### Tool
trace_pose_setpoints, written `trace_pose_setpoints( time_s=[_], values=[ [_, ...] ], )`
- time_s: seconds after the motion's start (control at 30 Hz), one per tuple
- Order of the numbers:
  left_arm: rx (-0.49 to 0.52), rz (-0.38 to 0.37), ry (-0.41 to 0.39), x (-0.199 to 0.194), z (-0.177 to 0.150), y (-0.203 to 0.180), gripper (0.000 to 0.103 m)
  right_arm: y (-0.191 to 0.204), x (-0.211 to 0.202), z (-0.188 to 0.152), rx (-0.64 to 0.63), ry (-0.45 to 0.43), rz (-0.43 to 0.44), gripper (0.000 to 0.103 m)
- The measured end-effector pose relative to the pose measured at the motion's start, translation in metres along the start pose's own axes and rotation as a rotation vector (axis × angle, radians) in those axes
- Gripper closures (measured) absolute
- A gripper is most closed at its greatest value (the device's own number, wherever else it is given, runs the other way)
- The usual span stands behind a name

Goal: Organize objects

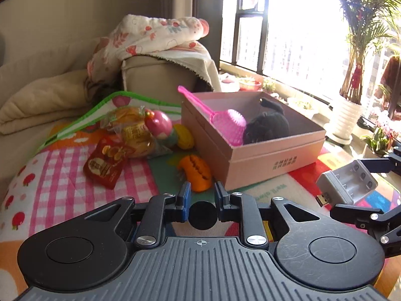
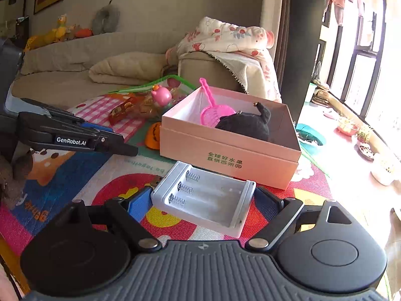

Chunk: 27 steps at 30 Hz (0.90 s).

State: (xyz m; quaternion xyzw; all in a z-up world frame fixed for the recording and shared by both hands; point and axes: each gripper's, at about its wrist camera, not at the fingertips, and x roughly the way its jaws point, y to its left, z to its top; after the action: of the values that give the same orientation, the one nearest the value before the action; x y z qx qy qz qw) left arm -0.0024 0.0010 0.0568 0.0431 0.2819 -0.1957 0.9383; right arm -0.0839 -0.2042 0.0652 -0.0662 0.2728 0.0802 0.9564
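A: Living room, bright window [image 1: 288, 25] on the right, beige sofa [image 2: 75, 57] behind with a floral blanket [image 1: 155, 35] thrown over its arm. Surface is a colourful play mat [image 2: 120, 165].

B: Box?

A: Pink box [image 2: 233, 155], open top, sits on the mat in the middle. Inside it: pink scoop [image 2: 213, 113], handle leaning on the far wall, and a black pouch [image 2: 248, 125] touching the scoop's head.

B: Loose items?

A: Left of the box, on the mat: orange toy [image 1: 198, 175] just beside the box's near corner, yellow thing [image 1: 185, 135] behind it, pink toy [image 1: 160, 123], bagged snacks [image 1: 132, 130], red packet [image 1: 105, 163] nearest the left edge. All outside the box.

B: Right gripper?

A: Right gripper [image 2: 203, 200] has its jaws spread wide around a white battery charger [image 2: 208, 195]. Blue pads sit against its two ends, so it's gripped. Three empty slots with springs face up; a USB plug sticks out on its left end. In the left wrist view the charger looks lifted off the mat, in front of the box and to the right of it, not in it.

B: Left gripper?

A: Left gripper [image 1: 202, 195] has its jaws drawn in narrow, with nothing between the pads. It points toward the orange toy but isn't touching it. From the right wrist view it sits off to the left, clear of the charger.
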Motion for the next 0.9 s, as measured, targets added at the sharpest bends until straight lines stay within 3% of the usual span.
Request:
trace_pose_setpoints(
  time_s=[0.03, 0.07, 0.2, 0.33, 0.4, 0.53, 0.7, 0.9],
  values=[
    [0.016, -0.003, -0.031, -0.001, 0.017, -0.004, 0.101, -0.005, -0.003, 0.003, 0.012, -0.016, -0.01, 0.015],
    [0.029, -0.008, -0.066, -0.001, 0.036, -0.01, 0.097, -0.01, -0.005, 0.005, 0.027, -0.034, -0.02, 0.015],
    [0.049, -0.025, -0.162, 0.012, 0.093, -0.03, 0.097, -0.029, -0.01, 0.009, 0.094, -0.065, -0.035, 0.015],
    [-0.001, -0.089, -0.152, 0.028, 0.119, -0.034, 0.096, -0.038, -0.011, 0.004, 0.129, -0.052, -0.024, 0.015],
    [0.017, -0.124, -0.116, 0.024, 0.107, -0.033, 0.091, -0.039, -0.011, -0.004, 0.126, -0.043, -0.015, 0.015],
    [0.129, -0.14, -0.02, 0.007, 0.043, -0.029, 0.089, -0.038, 0.005, -0.017, 0.138, 0.009, -0.002, 0.015],
    [0.221, -0.077, 0.085, -0.009, -0.025, -0.022, 0.089, -0.027, 0.022, -0.019, 0.124, 0.033, 0.019, 0.015],
    [0.23, -0.016, 0.114, -0.004, -0.048, -0.019, 0.088, -0.014, 0.028, -0.019, 0.068, 0.04, -0.007, 0.013]
  ],
)
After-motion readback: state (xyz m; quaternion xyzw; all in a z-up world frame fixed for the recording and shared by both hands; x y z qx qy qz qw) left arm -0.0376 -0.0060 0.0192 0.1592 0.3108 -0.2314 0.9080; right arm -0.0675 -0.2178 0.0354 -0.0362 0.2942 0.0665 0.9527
